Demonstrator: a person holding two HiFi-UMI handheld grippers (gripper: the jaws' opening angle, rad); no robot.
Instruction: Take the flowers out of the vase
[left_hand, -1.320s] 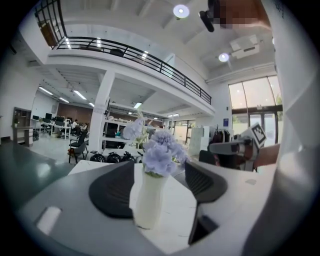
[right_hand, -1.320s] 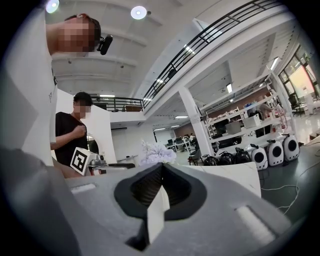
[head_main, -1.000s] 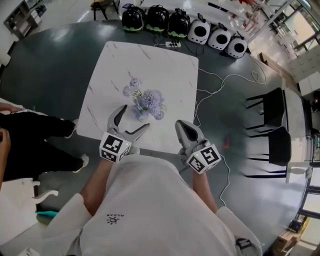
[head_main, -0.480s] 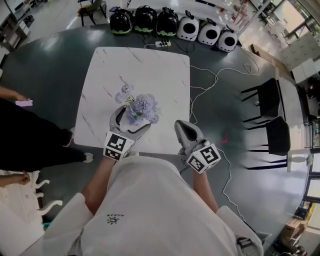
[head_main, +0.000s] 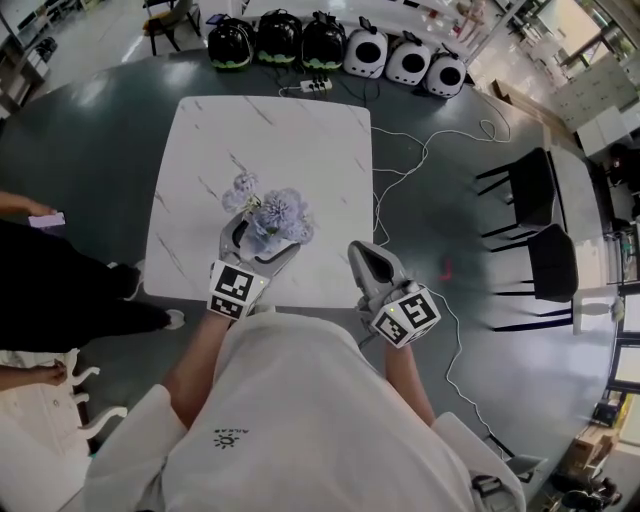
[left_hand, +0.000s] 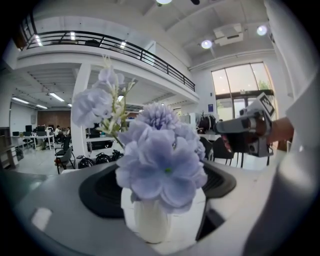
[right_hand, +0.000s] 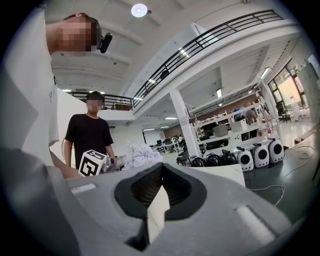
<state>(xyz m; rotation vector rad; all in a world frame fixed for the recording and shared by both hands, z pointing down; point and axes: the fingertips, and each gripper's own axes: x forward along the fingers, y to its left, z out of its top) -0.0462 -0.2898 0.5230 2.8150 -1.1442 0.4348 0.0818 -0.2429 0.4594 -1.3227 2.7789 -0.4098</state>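
vase (left_hand: 150, 220): between left gripper (head_main: 262, 236) jaws, gaps both sides, jaws apart
flowers (left_hand: 162, 165): in vase
right gripper (head_main: 362, 252): right of vase, jaws together, empty

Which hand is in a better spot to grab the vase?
Left. The left tongs sit open around the white vase under the purple flowers. The right tongs are shut, empty and off to the side.
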